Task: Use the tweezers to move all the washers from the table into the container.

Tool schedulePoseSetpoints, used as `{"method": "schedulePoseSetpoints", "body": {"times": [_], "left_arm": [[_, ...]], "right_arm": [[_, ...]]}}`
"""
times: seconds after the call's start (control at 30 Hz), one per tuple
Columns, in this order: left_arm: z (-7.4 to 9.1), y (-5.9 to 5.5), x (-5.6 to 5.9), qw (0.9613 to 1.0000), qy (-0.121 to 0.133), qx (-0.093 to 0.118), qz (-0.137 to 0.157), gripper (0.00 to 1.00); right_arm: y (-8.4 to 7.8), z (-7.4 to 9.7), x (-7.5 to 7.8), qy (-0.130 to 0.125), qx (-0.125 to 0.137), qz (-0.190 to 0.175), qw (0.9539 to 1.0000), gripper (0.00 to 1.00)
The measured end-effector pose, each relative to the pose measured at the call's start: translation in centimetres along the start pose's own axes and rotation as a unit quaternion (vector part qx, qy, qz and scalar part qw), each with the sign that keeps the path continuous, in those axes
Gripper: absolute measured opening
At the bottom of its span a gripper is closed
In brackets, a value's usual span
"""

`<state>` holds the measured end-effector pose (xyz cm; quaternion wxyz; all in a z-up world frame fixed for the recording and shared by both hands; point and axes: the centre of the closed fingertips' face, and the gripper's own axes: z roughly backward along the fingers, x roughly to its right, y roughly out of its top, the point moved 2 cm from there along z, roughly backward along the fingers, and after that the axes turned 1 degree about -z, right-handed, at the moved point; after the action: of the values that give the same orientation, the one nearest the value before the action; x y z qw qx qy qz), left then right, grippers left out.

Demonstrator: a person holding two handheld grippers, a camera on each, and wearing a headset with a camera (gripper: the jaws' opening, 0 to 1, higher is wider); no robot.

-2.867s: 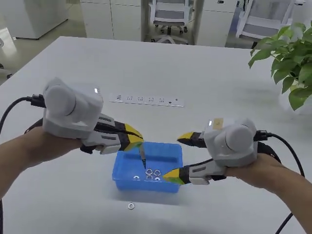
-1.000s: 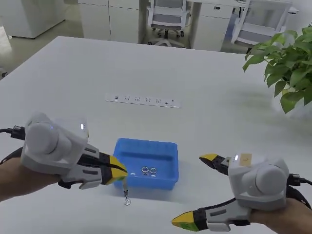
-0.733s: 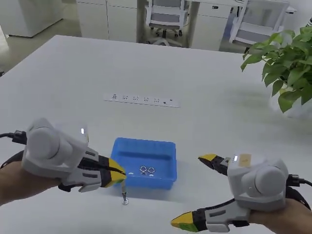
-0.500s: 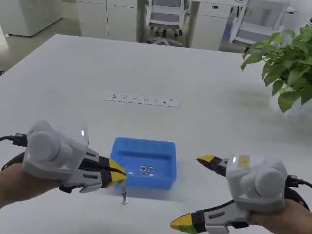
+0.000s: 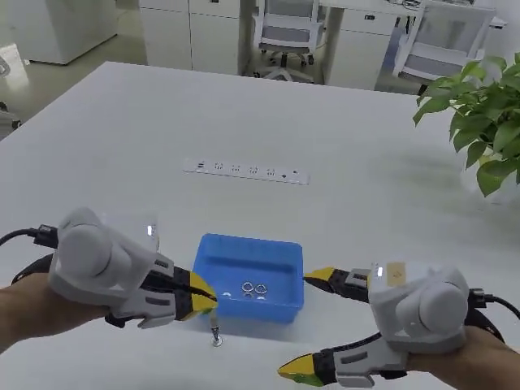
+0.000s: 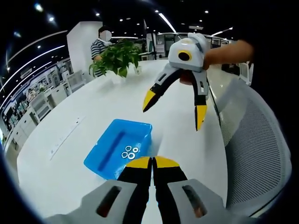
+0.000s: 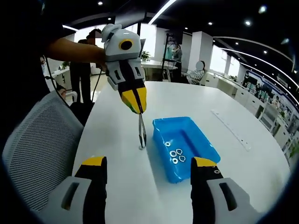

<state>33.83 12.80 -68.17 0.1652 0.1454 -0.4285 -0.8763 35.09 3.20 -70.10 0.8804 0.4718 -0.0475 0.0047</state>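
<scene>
1. While several washers (image 5: pixel 253 288) are lying in the container (image 5: pixel 244 244), the left gripper (image 5: pixel 207 299) is pinching the tweezers (image 5: pixel 214 327) over one washer (image 5: pixel 217 340) lying just outside the container's near wall, seemingly the last.
2. The right gripper (image 5: pixel 301 325) is hanging spread beside the container.

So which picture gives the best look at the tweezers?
The right gripper view: the tweezers show full length, hanging from the left hand-held gripper down to the table beside the container. The head view catches their short lower end; in the left gripper view that gripper's shut jaws hide them.
</scene>
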Motion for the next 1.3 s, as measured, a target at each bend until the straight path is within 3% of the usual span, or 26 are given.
{"method": "schedulePoseSetpoints", "body": {"times": [0.3, 0.6, 1.3], "left_arm": [[-0.1, 0.1, 0.2, 0.9999, -0.01, -0.004, -0.01, 0.05], [-0.3, 0.3, 0.3, 0.9997, -0.019, -0.003, -0.015, 0.05], [-0.4, 0.3, 0.2, 0.9994, -0.025, -0.007, -0.025, 0.05]], "right_arm": [[1.1, -2.2, -0.4, 0.037, -0.002, 0.044, 0.9984, 0.57], [1.6, -4.8, -0.5, 0.058, -0.007, 0.086, 0.9946, 0.39], [1.6, -9.1, -1.1, 0.12, -0.033, 0.115, 0.9855, 0.19]]}}
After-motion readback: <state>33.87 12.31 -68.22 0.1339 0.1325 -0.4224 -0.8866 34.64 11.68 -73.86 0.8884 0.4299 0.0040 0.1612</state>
